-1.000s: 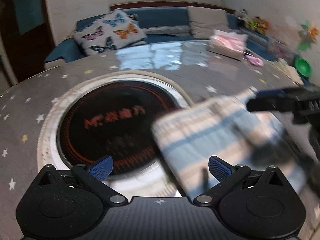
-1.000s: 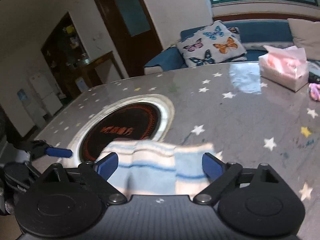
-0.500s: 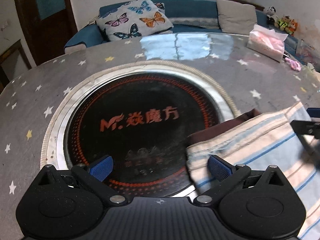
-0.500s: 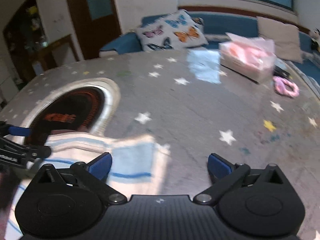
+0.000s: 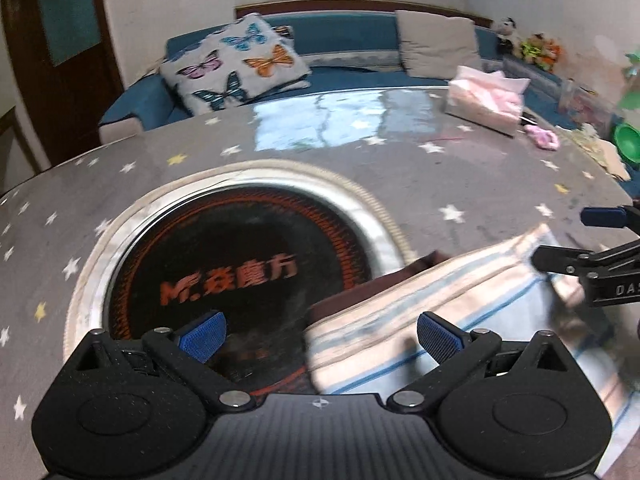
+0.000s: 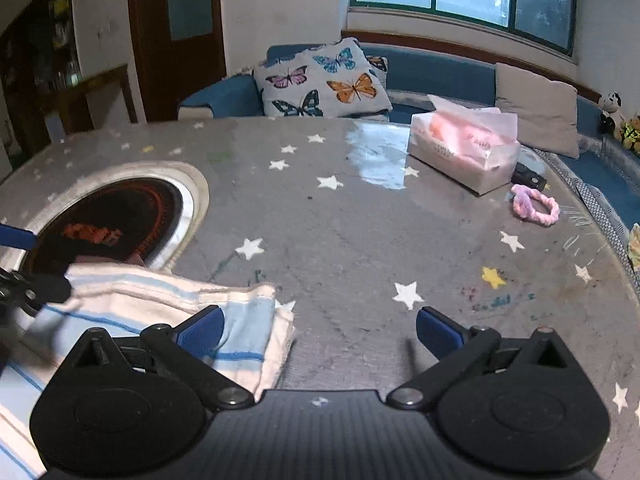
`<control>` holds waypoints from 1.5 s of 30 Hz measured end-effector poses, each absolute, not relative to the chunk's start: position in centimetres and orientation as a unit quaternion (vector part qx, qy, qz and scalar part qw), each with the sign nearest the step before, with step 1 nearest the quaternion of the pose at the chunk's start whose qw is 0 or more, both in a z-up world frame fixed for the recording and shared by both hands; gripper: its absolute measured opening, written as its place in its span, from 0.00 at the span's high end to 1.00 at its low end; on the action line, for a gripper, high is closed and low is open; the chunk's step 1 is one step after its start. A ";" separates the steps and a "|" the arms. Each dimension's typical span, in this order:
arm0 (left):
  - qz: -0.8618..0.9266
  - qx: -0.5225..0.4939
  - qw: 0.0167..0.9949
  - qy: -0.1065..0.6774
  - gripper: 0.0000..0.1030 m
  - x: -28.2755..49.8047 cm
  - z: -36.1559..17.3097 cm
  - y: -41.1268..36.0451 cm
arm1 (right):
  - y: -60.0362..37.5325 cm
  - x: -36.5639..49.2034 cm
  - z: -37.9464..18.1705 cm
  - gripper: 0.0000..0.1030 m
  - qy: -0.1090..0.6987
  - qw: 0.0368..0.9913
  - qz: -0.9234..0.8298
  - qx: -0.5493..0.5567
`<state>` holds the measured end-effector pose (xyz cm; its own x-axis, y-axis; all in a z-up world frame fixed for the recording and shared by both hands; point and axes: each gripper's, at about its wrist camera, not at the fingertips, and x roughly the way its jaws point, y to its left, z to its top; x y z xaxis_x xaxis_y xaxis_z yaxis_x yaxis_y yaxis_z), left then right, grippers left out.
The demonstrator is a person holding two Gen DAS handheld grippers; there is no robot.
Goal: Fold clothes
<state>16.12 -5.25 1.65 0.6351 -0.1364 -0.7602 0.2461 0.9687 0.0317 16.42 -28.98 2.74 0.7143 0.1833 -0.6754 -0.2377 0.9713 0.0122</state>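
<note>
A folded garment with cream, light blue and blue stripes (image 5: 460, 312) lies on the grey star-patterned table, partly over the rim of the round black cooktop. It also shows in the right wrist view (image 6: 160, 308). A dark brown layer (image 5: 384, 280) peeks out under its far edge. My left gripper (image 5: 320, 332) is open, with the garment's left edge between its fingers. My right gripper (image 6: 318, 328) is open, its left finger over the garment's right end. Each gripper shows at the edge of the other's view: the right one (image 5: 600, 240), the left one (image 6: 20, 264).
The round cooktop (image 5: 240, 264) with orange lettering is set in the table. A tissue box (image 6: 464, 152), a pink hair tie (image 6: 536, 208) and a small dark object (image 6: 528, 178) lie at the far right. A green bowl (image 5: 626, 144) sits at the right edge. A sofa with cushions stands behind.
The garment has come down from the air and now lies flat on the table. Both grippers stand open over its two ends, and the right one has swung right.
</note>
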 end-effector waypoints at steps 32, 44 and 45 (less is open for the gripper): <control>-0.153 0.078 0.899 0.402 0.00 18.5 0.2 -9.0 | -30.1 16.7 1.8 0.00 0.360 0.927 0.089 -0.054; -0.136 0.065 0.896 0.417 0.00 19.5 -1.0 -7.6 | -29.1 15.5 2.0 0.00 0.351 0.929 0.097 -0.070; -0.136 0.067 0.897 0.416 0.00 19.4 -0.8 -7.5 | -29.1 15.4 2.1 0.00 0.349 0.929 0.097 -0.071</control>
<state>19.44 -7.52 -0.83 0.6174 -0.1894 -0.7635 0.3000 0.9539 0.0060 15.37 -29.06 2.11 0.7374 0.1303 -0.6628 -0.2298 0.9711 -0.0647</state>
